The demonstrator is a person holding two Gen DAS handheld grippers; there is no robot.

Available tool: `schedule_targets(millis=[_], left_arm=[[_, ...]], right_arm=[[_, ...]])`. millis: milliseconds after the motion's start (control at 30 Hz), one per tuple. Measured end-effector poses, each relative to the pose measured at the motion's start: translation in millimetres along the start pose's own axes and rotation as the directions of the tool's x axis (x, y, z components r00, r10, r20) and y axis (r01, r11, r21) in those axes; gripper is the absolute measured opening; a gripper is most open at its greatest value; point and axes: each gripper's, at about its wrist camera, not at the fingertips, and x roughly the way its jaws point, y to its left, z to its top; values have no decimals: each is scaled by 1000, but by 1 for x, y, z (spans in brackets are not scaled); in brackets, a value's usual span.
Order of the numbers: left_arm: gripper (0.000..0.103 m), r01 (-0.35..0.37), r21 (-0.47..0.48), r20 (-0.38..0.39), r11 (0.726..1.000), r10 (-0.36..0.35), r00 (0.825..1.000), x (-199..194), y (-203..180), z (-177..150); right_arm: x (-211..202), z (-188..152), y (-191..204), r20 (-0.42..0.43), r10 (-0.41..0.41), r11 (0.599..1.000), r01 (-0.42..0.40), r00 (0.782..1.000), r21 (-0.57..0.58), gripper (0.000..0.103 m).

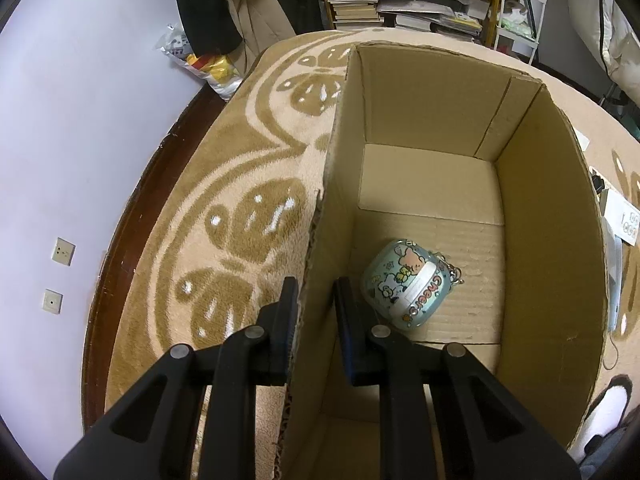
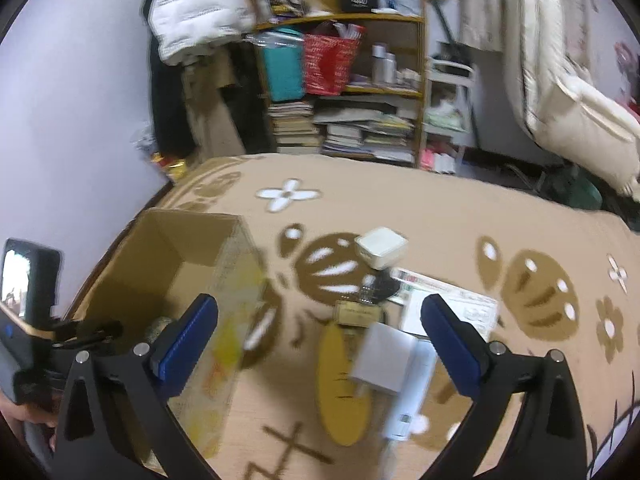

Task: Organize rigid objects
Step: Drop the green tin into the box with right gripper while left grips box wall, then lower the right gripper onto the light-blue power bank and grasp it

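I've got L gripper (image 1: 316, 300) clamped on cardboard box (image 1: 552, 208) wall, blue case (image 1: 412, 284) inside; R gripper (image 2: 320, 320) jaws wide, nothing between, above blanket (image 2: 440, 216).

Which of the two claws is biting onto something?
The left claw: it is clamped shut on the cardboard box wall, one finger outside and one inside. The right claw is spread wide open above the blanket, holding nothing.

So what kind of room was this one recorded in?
Most likely a lived-in bedroom or spare room at home: a patterned plush blanket covers what looks like a bed, a cluttered bookshelf with stacked books stands behind it, and coats hang by the wall.
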Motion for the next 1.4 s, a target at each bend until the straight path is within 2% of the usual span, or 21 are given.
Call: schedule_targets(millis=[333,367,467,533,600,767,967,1300,1400], left_arm=[[18,-6,1,-10,1000,6,1000,1,2,0],[18,-11,6,-9,1000,11,1000,1,1,-1],[18,-20,15,-6,1000,20,1000,1,-2,-1],[18,-20,14,-6,1000,20,1000,1,-1,-1],[18,-16,9,-9,1000,16,1000,1,0,-1],[19,-21,12,-9,1000,21,1000,2,-1,-1],[19,-25,15,-8,1000,25,1000,1,-3,-2],[19,-28,17,-7,999,28,1000,1,-3,-2],[19,-27,17,-7,999,27,1000,1,-3,-2]], right_arm=[[15,-31,-58,-38,-106,990,109,994,94,102],[18,-34,-62,-46,-108,989,112,993,101,99],[29,-44,-76,-87,-73,986,85,994,142,78],[39,-49,-83,-129,-52,985,72,990,158,59],[47,-54,-88,-156,-37,981,66,987,182,56],[58,-67,-99,-191,-23,966,71,981,249,56],[68,-77,-104,-236,-31,961,94,971,260,56],[70,-84,-110,-228,-61,957,121,972,262,55],[72,-85,-113,-226,-40,951,106,973,290,55]])
